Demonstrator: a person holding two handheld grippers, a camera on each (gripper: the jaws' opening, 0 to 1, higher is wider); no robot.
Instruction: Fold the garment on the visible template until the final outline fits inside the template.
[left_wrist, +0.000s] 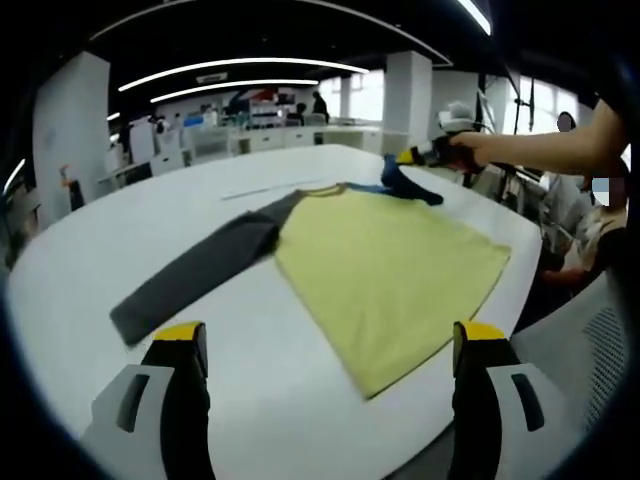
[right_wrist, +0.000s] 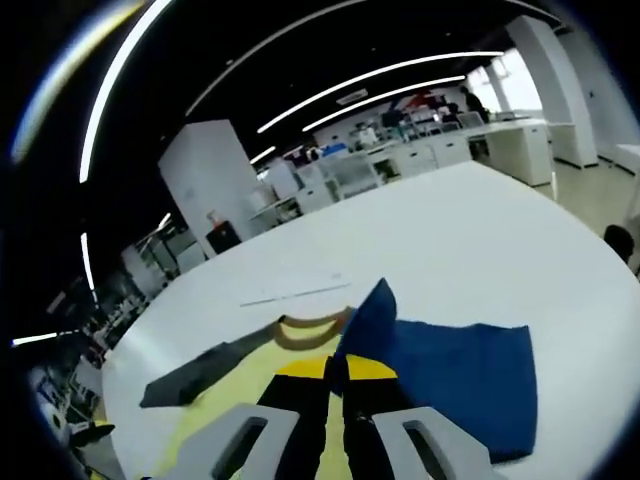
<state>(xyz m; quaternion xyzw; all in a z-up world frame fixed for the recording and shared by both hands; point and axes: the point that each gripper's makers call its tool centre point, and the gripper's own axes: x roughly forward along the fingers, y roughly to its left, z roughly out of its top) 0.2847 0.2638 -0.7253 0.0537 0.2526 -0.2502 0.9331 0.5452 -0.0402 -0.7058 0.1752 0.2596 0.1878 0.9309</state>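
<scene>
A large white table (left_wrist: 300, 400) carries the garment (left_wrist: 390, 270), a shirt with a yellow body and a grey sleeve (left_wrist: 195, 275) lying flat toward the left. The other sleeve, dark blue (right_wrist: 450, 375), is lifted at the far end of the shirt. In the left gripper view the left gripper (left_wrist: 330, 345) hangs above the table with jaws spread wide apart, holding nothing. The right gripper (right_wrist: 335, 372) has its jaws pressed together on the edge of the blue sleeve, beside the brown collar (right_wrist: 310, 332).
</scene>
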